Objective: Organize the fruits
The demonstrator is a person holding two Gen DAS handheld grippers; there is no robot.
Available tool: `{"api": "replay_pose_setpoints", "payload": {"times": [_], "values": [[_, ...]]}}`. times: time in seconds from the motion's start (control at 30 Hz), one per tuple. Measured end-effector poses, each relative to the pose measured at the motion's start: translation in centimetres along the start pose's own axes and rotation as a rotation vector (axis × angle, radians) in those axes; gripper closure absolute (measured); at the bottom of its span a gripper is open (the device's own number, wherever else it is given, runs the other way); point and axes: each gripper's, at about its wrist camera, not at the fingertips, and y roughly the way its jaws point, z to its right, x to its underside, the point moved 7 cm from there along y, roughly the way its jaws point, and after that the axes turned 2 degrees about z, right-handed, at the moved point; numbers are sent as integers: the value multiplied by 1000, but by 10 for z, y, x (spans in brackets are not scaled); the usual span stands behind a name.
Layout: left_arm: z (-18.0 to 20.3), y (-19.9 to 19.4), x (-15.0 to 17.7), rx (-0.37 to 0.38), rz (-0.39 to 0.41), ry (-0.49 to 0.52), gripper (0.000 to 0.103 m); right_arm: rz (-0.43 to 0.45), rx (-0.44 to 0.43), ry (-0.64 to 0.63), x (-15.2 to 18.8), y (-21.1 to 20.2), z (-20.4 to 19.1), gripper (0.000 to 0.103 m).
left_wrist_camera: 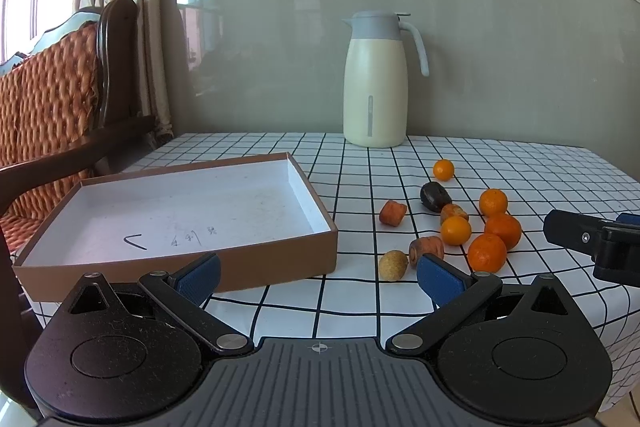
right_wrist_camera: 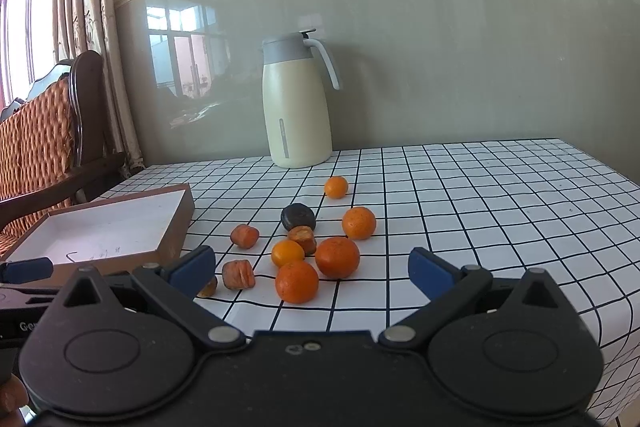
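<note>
Several oranges lie loose on the checked tablecloth (left_wrist_camera: 486,253) (right_wrist_camera: 297,281), with carrot-like chunks (left_wrist_camera: 393,212) (right_wrist_camera: 239,273), a dark round fruit (left_wrist_camera: 434,195) (right_wrist_camera: 298,217) and a small yellowish fruit (left_wrist_camera: 393,265). An open brown box with a white inside (left_wrist_camera: 256,251) (right_wrist_camera: 176,227) sits to their left, empty. My left gripper (left_wrist_camera: 318,277) is open and empty, near the box's front right corner. My right gripper (right_wrist_camera: 312,269) is open and empty, just in front of the nearest orange. It also shows at the right edge of the left wrist view (left_wrist_camera: 592,239).
A cream thermos jug (left_wrist_camera: 376,83) (right_wrist_camera: 296,103) stands at the back of the table against the wall. A wooden chair with an orange woven cushion (left_wrist_camera: 52,99) (right_wrist_camera: 40,147) stands to the left. The table's edge drops off at the right (right_wrist_camera: 624,307).
</note>
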Motion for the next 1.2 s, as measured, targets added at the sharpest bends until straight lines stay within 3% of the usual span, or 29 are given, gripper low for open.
{"api": "replay_pose_setpoints", "payload": {"times": [1.2], "values": [[4,1,0,-3,-1,15,0,-3,-3,4,1,0,0,6]]}}
